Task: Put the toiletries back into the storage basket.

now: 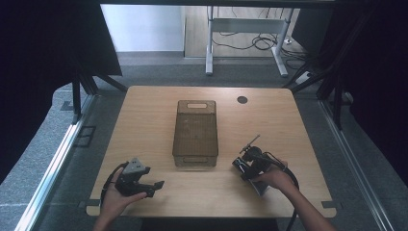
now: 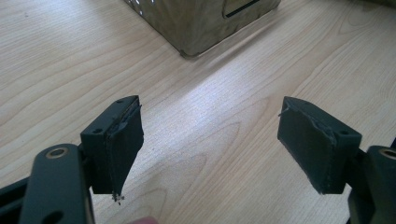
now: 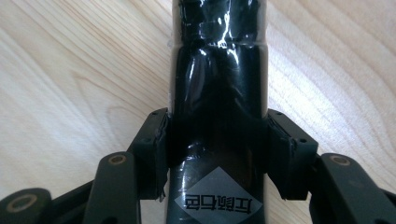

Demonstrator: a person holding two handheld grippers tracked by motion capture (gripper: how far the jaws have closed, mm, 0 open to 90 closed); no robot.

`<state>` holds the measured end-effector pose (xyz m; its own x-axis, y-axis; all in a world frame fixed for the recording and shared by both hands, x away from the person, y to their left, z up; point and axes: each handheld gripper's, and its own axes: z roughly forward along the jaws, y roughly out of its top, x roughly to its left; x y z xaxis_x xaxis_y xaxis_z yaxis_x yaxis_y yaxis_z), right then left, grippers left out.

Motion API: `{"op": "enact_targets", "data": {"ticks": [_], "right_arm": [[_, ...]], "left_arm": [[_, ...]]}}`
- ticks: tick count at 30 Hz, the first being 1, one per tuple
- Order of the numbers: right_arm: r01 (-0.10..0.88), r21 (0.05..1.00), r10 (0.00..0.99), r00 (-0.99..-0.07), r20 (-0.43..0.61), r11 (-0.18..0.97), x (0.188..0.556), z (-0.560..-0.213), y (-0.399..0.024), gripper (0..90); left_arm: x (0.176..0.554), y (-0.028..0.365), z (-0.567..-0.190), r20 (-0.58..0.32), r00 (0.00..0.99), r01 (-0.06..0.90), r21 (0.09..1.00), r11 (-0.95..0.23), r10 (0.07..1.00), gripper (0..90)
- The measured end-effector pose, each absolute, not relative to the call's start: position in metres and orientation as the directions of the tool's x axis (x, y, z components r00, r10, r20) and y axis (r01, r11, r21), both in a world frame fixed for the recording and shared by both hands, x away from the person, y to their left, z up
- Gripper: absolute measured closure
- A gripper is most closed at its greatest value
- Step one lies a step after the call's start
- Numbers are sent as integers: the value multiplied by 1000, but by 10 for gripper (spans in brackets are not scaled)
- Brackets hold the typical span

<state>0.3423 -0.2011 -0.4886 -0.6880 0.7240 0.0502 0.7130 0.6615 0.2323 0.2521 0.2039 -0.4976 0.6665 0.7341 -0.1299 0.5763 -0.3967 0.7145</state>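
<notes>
A black, glossy, tube-shaped pack [image 3: 217, 79] with a grey diamond label lies on the wooden table [image 1: 144, 125] near its front right. My right gripper [image 3: 218, 140] has a pad against each of its sides and is shut on it. In the high view that right gripper [image 1: 248, 162] is just right of the box's near end. A brown see-through lidded box [image 1: 195, 127] stands lengthwise in the middle of the table. My left gripper [image 1: 155, 186] rests at the front left, open, with bare wood between its jaws. In the left gripper view, the left gripper [image 2: 210, 140] points toward the box's near corner [image 2: 201, 23].
A small black round hole [image 1: 242, 99] sits in the tabletop at the far right of the box. Dark curtains hang on both sides, and a metal desk frame [image 1: 245, 29] with cables stands beyond the far edge. A thin dark rod [image 1: 250, 143] juts up by the right gripper.
</notes>
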Motion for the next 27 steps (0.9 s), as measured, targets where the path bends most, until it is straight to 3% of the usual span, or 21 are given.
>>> {"op": "enact_targets", "data": {"ticks": [27], "right_arm": [[783, 311, 753, -613, 237, 539, 362, -436, -214, 470]], "left_arm": [[253, 199, -502, -132, 673, 579, 706, -408, 727, 226]]}}
